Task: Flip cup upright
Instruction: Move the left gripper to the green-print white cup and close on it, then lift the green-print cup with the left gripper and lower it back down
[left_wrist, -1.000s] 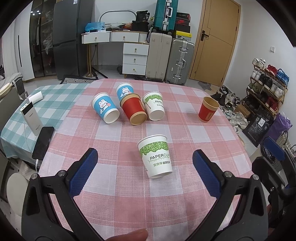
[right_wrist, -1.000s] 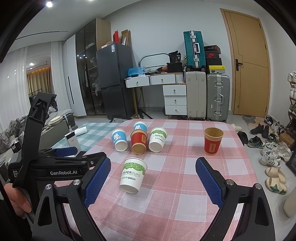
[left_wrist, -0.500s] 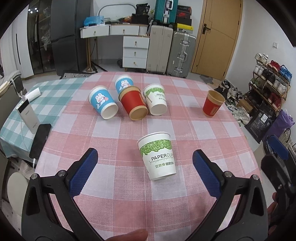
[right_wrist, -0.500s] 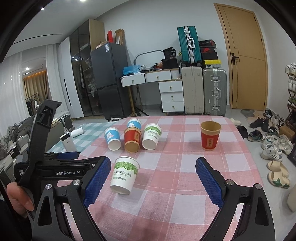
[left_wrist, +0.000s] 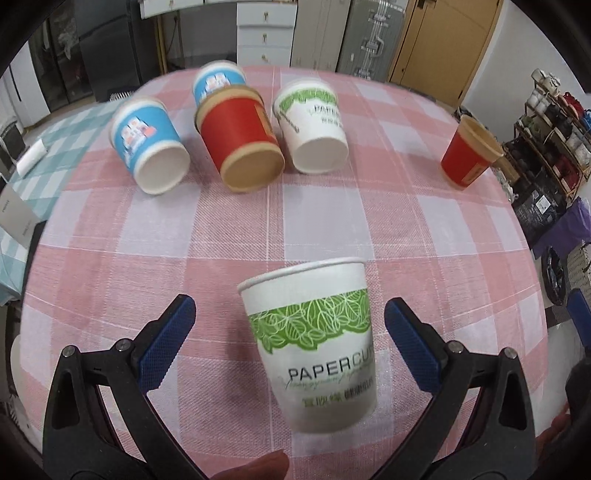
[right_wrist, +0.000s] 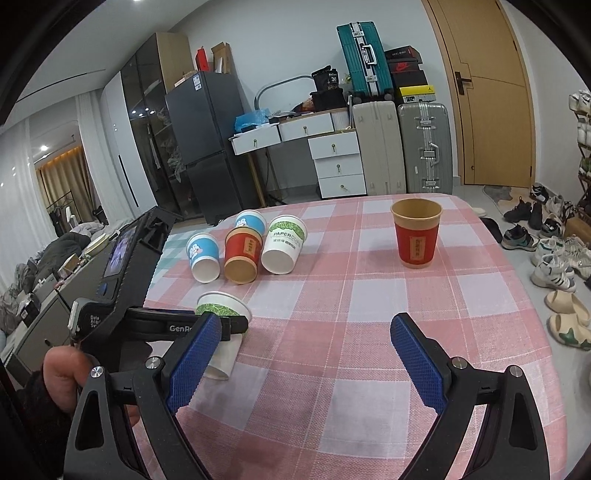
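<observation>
A white paper cup with green leaves (left_wrist: 317, 339) lies on its side on the pink checked tablecloth (left_wrist: 369, 229), rim pointing away from me. My left gripper (left_wrist: 288, 332) is open, its blue pads on either side of the cup, not touching. In the right wrist view the same cup (right_wrist: 225, 314) is partly hidden behind the left gripper. My right gripper (right_wrist: 299, 362) is open and empty above the cloth, to the cup's right.
Further back lie a blue cup (left_wrist: 147, 147), a red cup (left_wrist: 240, 140) and a white green-leaf cup (left_wrist: 314, 129), with another blue cup (left_wrist: 218, 77) behind. A red cup (right_wrist: 416, 232) stands upright at the far right. The table edge is close on the right.
My left gripper has moved forward and down, so the lying white cup now sits between its open pads. The right gripper has shifted slightly and stays open.
</observation>
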